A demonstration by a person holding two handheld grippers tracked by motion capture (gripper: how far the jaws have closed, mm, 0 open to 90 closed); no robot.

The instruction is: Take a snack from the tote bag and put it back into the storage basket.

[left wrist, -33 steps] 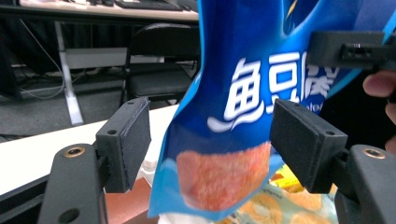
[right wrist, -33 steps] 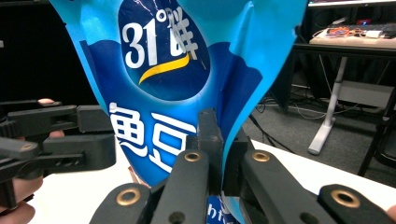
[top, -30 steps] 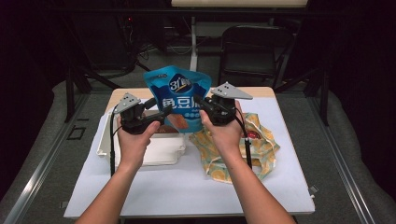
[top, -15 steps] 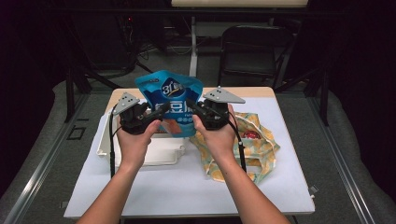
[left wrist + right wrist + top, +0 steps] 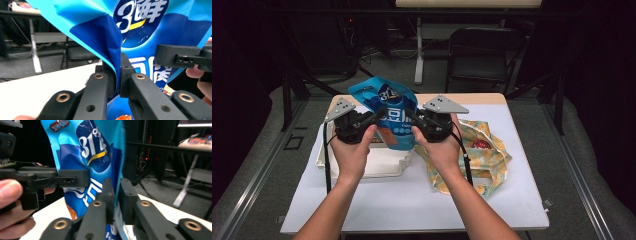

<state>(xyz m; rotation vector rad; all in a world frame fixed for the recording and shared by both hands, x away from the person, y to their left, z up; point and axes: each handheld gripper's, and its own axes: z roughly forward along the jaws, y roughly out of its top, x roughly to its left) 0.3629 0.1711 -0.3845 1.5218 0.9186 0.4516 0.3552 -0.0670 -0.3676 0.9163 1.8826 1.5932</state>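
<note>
High view: a blue snack bag (image 5: 391, 117) is held upright above the white surface (image 5: 412, 200), between the two hand-held grippers. The left hand-held gripper (image 5: 379, 114) is clamped on the bag's left edge; the right hand-held gripper (image 5: 409, 114) is positioned at the bag's right edge. A white tray (image 5: 384, 162) lies on the surface directly below the bag. A yellow patterned cloth bag (image 5: 482, 155) lies on the surface to the right of the snack bag, beyond the right hand.

Left gripper view: a fold of the snack bag (image 5: 110, 37) is pinched between the jaws, which have just been closing and are now fully pressed on the film. The other hand-held gripper (image 5: 180, 58) is seen to the right of the bag.

Right gripper view: the edge of the snack bag (image 5: 87, 157) passes between the jaws, which have just been opening slightly; whether the pads press on the film cannot be told. The left hand-held gripper (image 5: 72, 180) is seen across the bag.
</note>
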